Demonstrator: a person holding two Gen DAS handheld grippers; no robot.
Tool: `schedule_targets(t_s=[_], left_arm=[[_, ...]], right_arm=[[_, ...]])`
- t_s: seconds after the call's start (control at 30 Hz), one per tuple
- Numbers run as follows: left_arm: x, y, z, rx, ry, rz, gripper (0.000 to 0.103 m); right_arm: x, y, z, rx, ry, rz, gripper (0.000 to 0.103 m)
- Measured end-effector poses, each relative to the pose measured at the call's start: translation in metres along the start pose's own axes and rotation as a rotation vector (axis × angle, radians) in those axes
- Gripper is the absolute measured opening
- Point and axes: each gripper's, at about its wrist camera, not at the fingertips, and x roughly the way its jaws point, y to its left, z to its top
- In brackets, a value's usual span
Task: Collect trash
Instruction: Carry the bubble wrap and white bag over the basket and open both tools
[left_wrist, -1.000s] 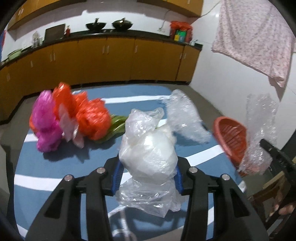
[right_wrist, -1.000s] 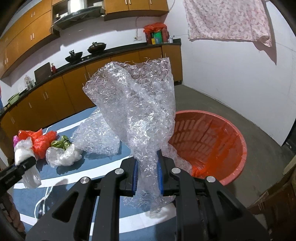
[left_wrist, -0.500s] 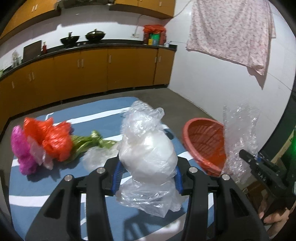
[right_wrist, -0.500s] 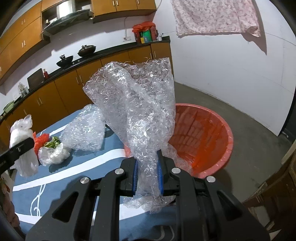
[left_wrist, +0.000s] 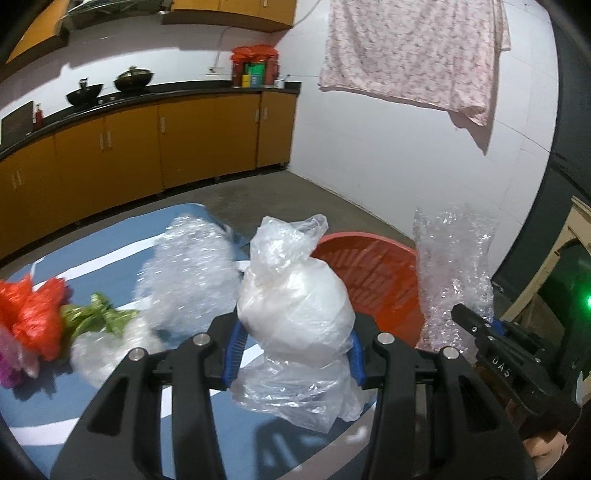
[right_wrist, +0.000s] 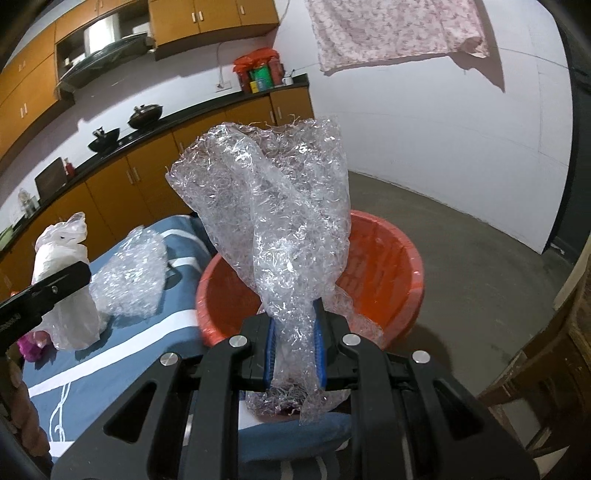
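My left gripper (left_wrist: 293, 352) is shut on a white plastic bag (left_wrist: 295, 306) and holds it above the blue mat, just short of the red basket (left_wrist: 373, 280). My right gripper (right_wrist: 295, 349) is shut on a sheet of clear bubble wrap (right_wrist: 273, 221) and holds it over the near rim of the red basket (right_wrist: 384, 266). The left gripper with its bag (right_wrist: 64, 288) shows at the left of the right wrist view. The right gripper with its wrap (left_wrist: 456, 273) shows at the right of the left wrist view.
More trash lies on the blue striped mat (left_wrist: 110, 236): a clear bubble wrap lump (left_wrist: 188, 273), red bags (left_wrist: 33, 317), a green scrap (left_wrist: 99, 317), a pink bag (left_wrist: 11, 373). Orange kitchen cabinets (left_wrist: 147, 147) line the back wall. A wooden chair (right_wrist: 546, 362) stands at the right.
Both grippers have swung right toward the red basket with their loads. The basket now lies closer and more central; the red and pink bags have slid to the left edge.
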Motion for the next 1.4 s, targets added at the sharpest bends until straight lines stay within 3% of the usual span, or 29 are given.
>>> schedule_targets(t_s=[0.57,1.4], left_arm=[[0.068,-0.041,0.016,0.072,0.045,-0.088,0.045],[0.117,-0.061,0.021,0.102,0.108,-0.132,0.048]], right_arm=[[0.023,-0.021,0.028,0.052,-0.056,-0.022,0.018],[0.060,-0.029,0.035,0.102,0.000,-0.027,0.020]])
